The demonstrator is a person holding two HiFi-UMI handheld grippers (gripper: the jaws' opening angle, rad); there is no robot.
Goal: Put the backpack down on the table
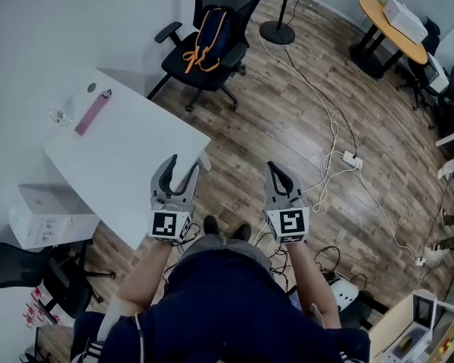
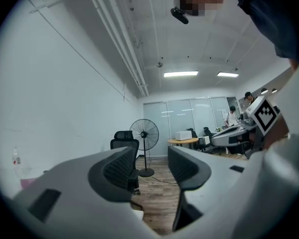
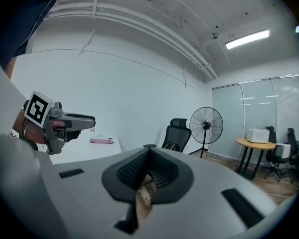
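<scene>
A dark blue backpack (image 1: 212,36) with orange straps sits on the seat of a black office chair (image 1: 234,55) at the far side of the room. The white table (image 1: 129,165) stands at the left. My left gripper (image 1: 183,165) hovers over the table's near corner, pointing level towards the chair, and is open with nothing between its jaws (image 2: 152,166). My right gripper (image 1: 278,169) is held beside it over the wooden floor, shut and empty (image 3: 148,151). Both are well short of the backpack. The chair (image 3: 178,132) also shows in the right gripper view.
A pink case (image 1: 93,113) and a small clear bottle (image 1: 60,116) lie at the table's far end. A white box (image 1: 41,214) sits left of the table. A standing fan (image 1: 284,6), floor cables with a power strip (image 1: 350,159) and a round wooden table (image 1: 390,25) lie beyond.
</scene>
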